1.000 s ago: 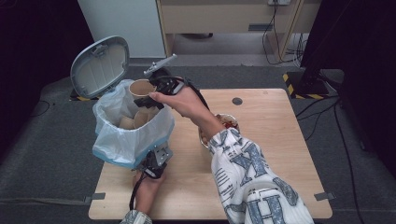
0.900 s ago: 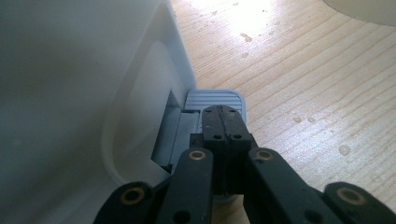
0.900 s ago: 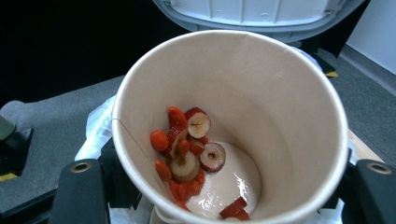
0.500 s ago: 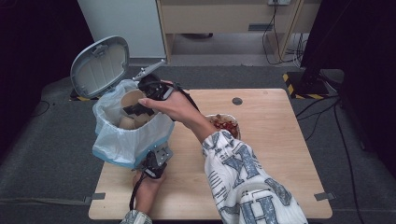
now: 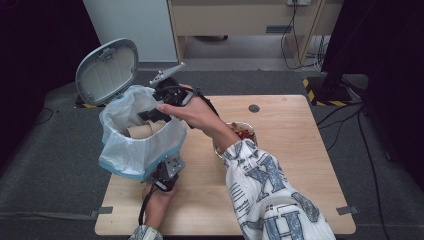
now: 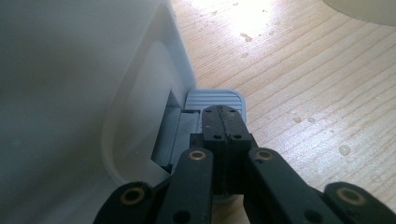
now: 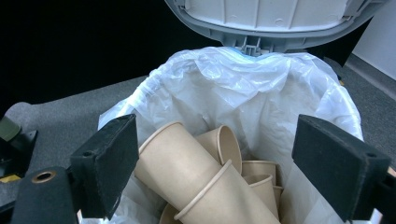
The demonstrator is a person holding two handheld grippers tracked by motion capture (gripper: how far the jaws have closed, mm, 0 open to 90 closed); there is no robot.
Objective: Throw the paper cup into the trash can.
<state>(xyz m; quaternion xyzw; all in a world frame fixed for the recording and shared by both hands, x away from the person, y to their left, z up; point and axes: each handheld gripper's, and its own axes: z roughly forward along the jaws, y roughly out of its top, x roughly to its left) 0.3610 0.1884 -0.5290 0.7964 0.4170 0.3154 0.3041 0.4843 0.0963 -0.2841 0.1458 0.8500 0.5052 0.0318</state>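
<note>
A white pedal bin (image 5: 135, 150) lined with a pale blue bag (image 7: 243, 88) stands at the table's left edge, its grey lid (image 5: 106, 70) raised. Several brown paper cups (image 7: 182, 172) lie tumbled inside it. My right gripper (image 5: 150, 116) hangs over the bin's mouth. In the right gripper view its pads (image 7: 109, 163) stand wide apart above the cups; the jaws have just been opening and nothing is between them. My left gripper (image 6: 225, 116) is shut, its tip pressing on the grey pedal (image 6: 215, 95) at the foot of the bin.
A bowl (image 5: 243, 134) with red contents sits mid-table, partly hidden by the right forearm and patterned sleeve. The wooden table (image 5: 290, 165) has a small round hole (image 5: 254, 108) near its far edge. Water drops (image 6: 343, 149) dot the wood beside the pedal.
A second ago my right gripper held a paper cup over the bin. It dipped toward the bag and opened; the cup now lies among the others. The left gripper stayed on the pedal.
</note>
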